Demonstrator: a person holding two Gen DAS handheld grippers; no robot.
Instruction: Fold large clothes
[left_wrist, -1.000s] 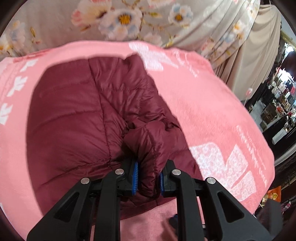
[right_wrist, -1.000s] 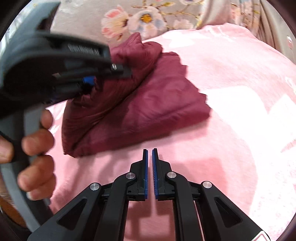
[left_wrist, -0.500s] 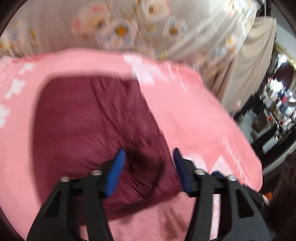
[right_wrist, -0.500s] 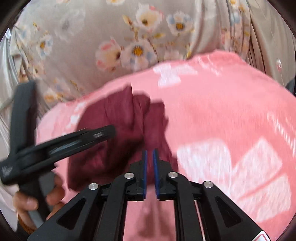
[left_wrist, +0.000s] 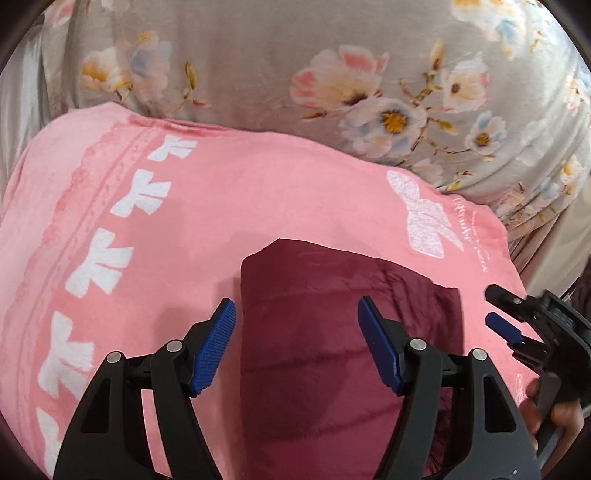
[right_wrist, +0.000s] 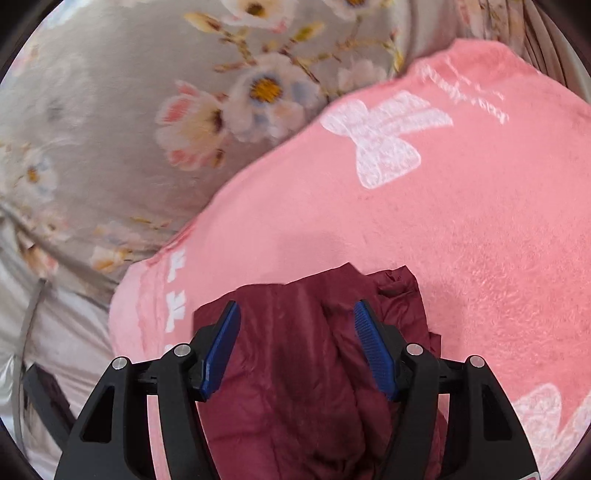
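Note:
A dark red quilted jacket (left_wrist: 314, 332) lies folded into a compact block on a pink blanket (left_wrist: 221, 206). My left gripper (left_wrist: 297, 347) is open above the jacket's near left part, holding nothing. My right gripper (right_wrist: 297, 349) is open too, hovering over the jacket (right_wrist: 295, 387) with its jaws wide apart and empty. The right gripper also shows at the right edge of the left wrist view (left_wrist: 517, 325), beside the jacket's right side.
The pink blanket has white bow prints (left_wrist: 140, 195) and covers a raised bed surface. Grey floral fabric (left_wrist: 369, 92) lies behind it. Pale bedding (right_wrist: 44, 314) falls away at the left in the right wrist view.
My left gripper let go of the jacket fold and opened wide. My right gripper opened from shut and moved over the jacket. Both views now look from nearer the jacket's front edge.

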